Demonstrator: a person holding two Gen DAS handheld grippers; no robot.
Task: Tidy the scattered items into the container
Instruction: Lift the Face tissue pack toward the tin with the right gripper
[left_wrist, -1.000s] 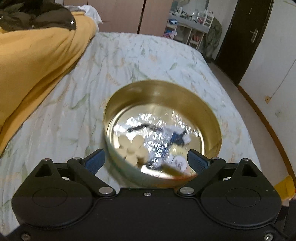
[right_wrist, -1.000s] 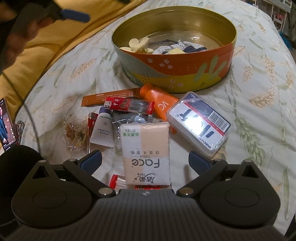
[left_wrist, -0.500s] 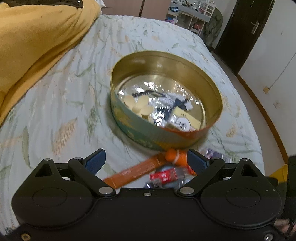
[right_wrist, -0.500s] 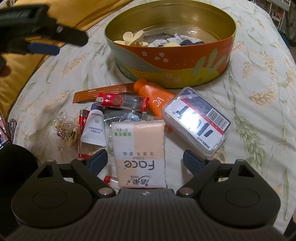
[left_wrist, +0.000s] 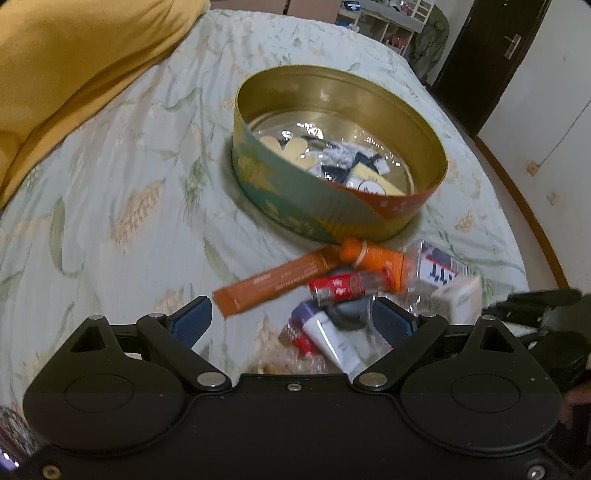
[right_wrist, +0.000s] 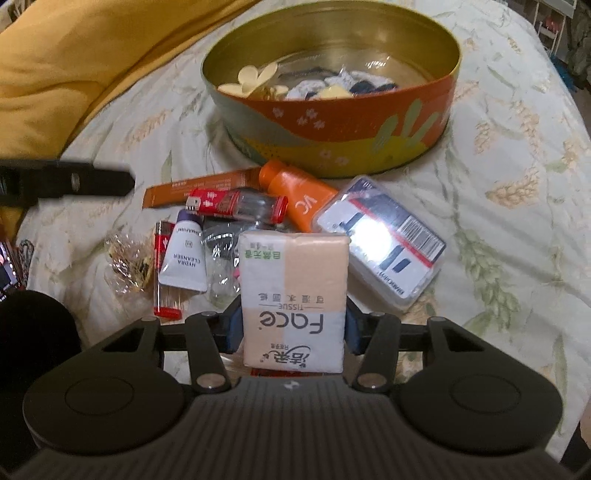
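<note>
We see the right hand-held gripper (right_wrist: 293, 328) closing its jaws on a tissue pack (right_wrist: 293, 299) lying on the bed (right_wrist: 498, 229); the blue pads sit at both of its long sides, seemingly touching. The pack reads "Face" and "TISSUE", upside down to us, with Chinese print we cannot read. Beside it on the right lies a clear box (right_wrist: 380, 236) with a barcode and red-edged label, its small print too blurred to read. An orange tube (right_wrist: 295, 195) marked "VC" points toward the tin (right_wrist: 332, 122), which stands just beyond the pile and already holds a cream flower clip (right_wrist: 255, 77) and some dark and white bits. A white tube (right_wrist: 183, 258) reads "HYDRA CLEANSER". A red lighter (right_wrist: 236, 201), an orange sachet (right_wrist: 199, 186) and a second red lighter (right_wrist: 164, 273) lie nearby.

The left hand-held gripper (left_wrist: 291, 325) hangs over the pile with its jaws wide apart and nothing between them.
</note>
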